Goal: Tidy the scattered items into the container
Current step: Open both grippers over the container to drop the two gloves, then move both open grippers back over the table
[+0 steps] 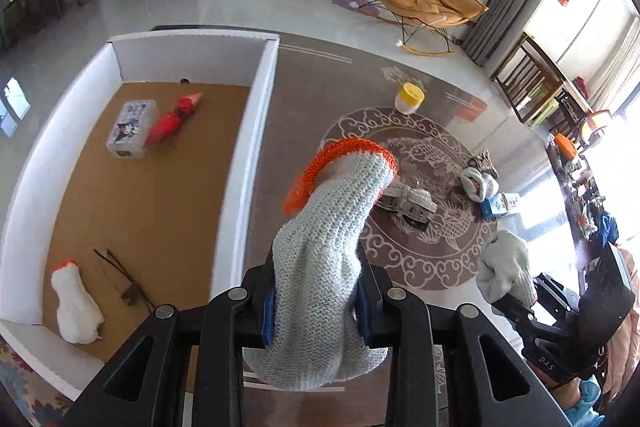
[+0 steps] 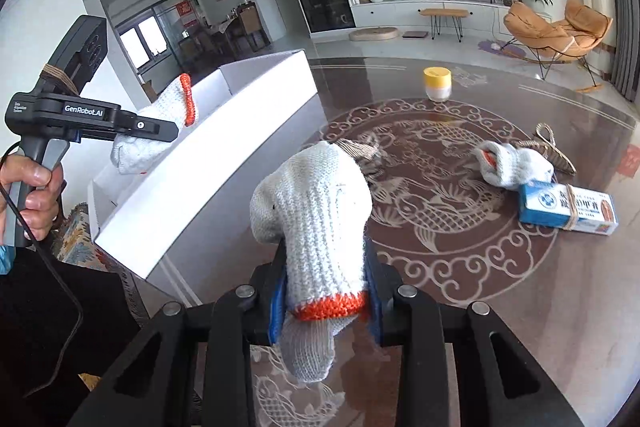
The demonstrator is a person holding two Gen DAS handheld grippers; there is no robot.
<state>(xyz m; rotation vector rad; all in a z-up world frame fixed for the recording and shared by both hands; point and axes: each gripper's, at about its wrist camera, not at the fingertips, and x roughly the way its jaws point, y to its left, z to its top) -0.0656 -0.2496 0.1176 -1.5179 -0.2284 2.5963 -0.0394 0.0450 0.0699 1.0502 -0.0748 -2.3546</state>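
The left gripper (image 1: 316, 311) is clenched on a grey-white knitted work glove (image 1: 324, 267) with a ribbed orange cuff, its blue pads pressing the chunky weave from both sides. The glove stands up between the black fingers, just beside the right wall of a white cardboard box (image 1: 256, 131).

The right gripper (image 2: 326, 301) grips a second knitted glove (image 2: 316, 211), also white cotton with an orange cuff band, which here sits low between the blue pads.

Both grippers are held above a glossy brown table (image 2: 460, 267) inlaid with a pale circular fish-and-scroll pattern.

Only the left wrist view looks down into the box. Its floor is brown cardboard. Near the far wall lie a clear lidded plastic case (image 1: 132, 129) and a red crinkly wrapped item (image 1: 174, 119), touching each other. At the near left corner lie a white glove with an orange tip (image 1: 76, 307) and a thin dark twiggy object (image 1: 124, 279).

Only the right wrist view shows the left gripper from the side, held by a bare hand (image 2: 32, 195), its glove over the box's near end.

Still on the table: a round white jar with a yellow lid (image 2: 437, 84) toward the far edge, a crumpled glove (image 2: 508, 165) touching a blue-and-white carton (image 2: 568, 209) toward the right edge, and striped grey items at the centre, too unclear to name.
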